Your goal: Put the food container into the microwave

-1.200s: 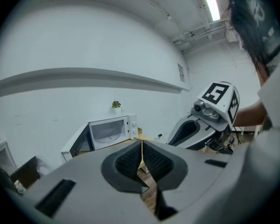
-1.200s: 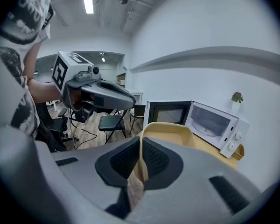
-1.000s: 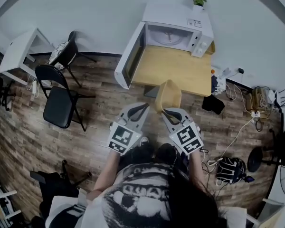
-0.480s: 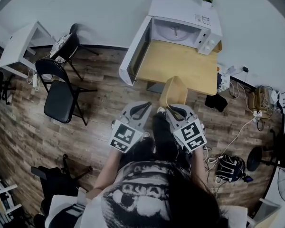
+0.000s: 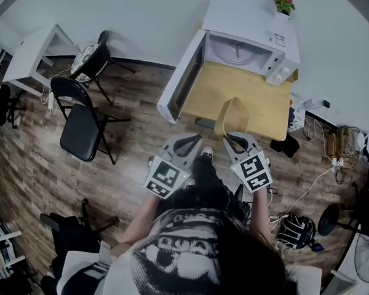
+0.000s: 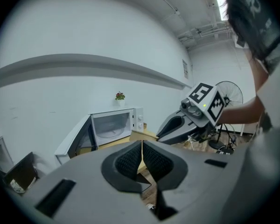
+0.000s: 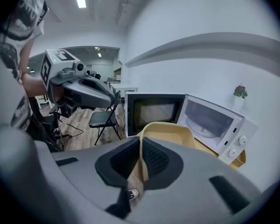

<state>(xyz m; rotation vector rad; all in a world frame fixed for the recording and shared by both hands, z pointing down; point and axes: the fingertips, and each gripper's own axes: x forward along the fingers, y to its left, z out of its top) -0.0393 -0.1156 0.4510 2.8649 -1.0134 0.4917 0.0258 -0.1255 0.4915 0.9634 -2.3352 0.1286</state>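
You're nearer: container (image 5: 232, 112), pinched in right gripper (image 5: 230, 141), now overlaps the table (image 5: 258, 97) below the open microwave (image 5: 243, 48), upper right; left gripper (image 5: 189, 141) closed, empty

The wooden table (image 5: 246, 103) carries the microwave (image 5: 249, 47) along its far edge, with the door (image 5: 183, 78) standing open to its left. The table stands on a wood-plank floor (image 5: 129, 165). Left of the microwave, two black chairs (image 5: 80, 125) and a white desk (image 5: 31, 57) stand on that floor. To its right, a black bag (image 5: 287, 145) and tangled cables (image 5: 335, 145) lie on the floor.
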